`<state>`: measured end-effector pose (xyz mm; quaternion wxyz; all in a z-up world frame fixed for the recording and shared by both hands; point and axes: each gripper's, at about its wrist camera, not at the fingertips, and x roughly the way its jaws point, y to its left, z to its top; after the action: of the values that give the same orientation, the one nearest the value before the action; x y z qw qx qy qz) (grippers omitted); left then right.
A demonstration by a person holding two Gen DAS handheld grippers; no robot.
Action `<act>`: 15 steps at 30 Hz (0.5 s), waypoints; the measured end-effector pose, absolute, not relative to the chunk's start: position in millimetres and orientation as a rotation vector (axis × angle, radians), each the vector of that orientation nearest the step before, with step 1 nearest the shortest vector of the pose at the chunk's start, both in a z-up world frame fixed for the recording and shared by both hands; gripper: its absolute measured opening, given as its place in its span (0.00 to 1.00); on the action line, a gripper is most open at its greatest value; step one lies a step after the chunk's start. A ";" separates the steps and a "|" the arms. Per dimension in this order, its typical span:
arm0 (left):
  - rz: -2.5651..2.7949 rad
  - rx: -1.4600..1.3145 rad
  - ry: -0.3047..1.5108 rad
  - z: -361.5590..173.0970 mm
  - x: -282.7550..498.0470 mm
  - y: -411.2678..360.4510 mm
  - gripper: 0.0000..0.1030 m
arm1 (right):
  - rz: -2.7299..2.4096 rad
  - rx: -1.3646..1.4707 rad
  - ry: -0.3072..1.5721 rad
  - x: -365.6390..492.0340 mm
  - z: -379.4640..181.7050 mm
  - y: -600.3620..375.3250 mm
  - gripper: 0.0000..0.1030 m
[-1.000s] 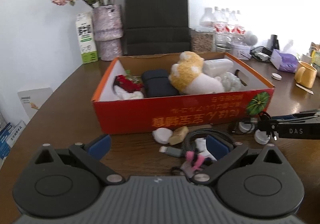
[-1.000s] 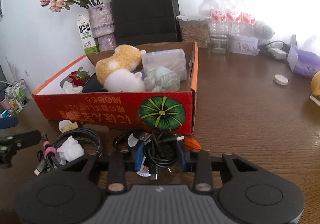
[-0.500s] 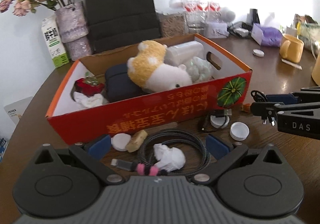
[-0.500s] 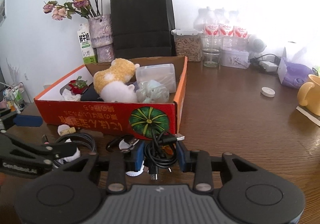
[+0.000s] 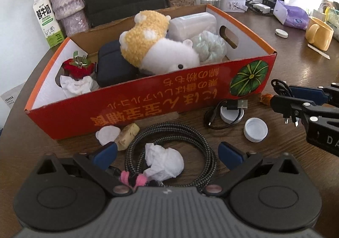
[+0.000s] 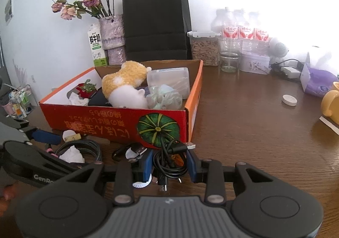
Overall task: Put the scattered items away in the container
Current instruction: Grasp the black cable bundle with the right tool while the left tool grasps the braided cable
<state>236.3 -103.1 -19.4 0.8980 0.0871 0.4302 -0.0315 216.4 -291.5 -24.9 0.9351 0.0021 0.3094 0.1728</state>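
An orange-red cardboard box [image 5: 148, 100] holds a plush toy [image 5: 156, 47], a dark case, a plastic tub and tissue. In front of it lie a braided cable coil [image 5: 169, 138] with a crumpled tissue [image 5: 165, 161] on it, a white pad, a beige chunk, a thin black cable [image 5: 224, 108] and two white caps [image 5: 255, 129]. My left gripper [image 5: 167, 155] is open around the braided coil and tissue. My right gripper [image 6: 169, 163] is shut on a bundled black USB cable [image 6: 169, 161], just above the table by the box's right front corner [image 6: 186, 123].
Behind the box stand a vase of dried flowers [image 6: 111, 34], a milk carton [image 6: 96, 47], a black paper bag [image 6: 156, 23], jars and bottles. A yellow mug [image 5: 320, 32], purple tissue pack [image 5: 292, 15] and white lid [image 6: 289, 100] sit on the right.
The left gripper has moved right and forward, so the braided coil and tissue now sit between its open fingers. The right gripper has lifted a little with the black cable held.
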 end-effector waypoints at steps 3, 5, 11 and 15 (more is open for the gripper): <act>-0.057 0.178 0.902 -22.8 237.5 -104.0 1.00 | 0.362 0.006 0.638 217.6 -27.4 -291.7 0.31; -0.049 0.175 0.911 -25.7 238.2 -103.4 1.00 | 0.366 0.008 0.639 218.1 -28.6 -292.1 0.31; -0.066 0.138 0.901 -25.9 235.7 -100.4 0.90 | 0.376 0.008 0.643 218.4 -30.5 -291.5 0.31; -0.073 0.125 0.889 -26.0 232.7 -98.3 0.89 | 0.380 0.001 0.645 218.1 -30.3 -290.2 0.31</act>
<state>232.7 -98.3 -26.0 0.9004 0.0602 0.4295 -0.0355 218.1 -290.2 -30.3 0.9308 0.0007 0.3151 0.1854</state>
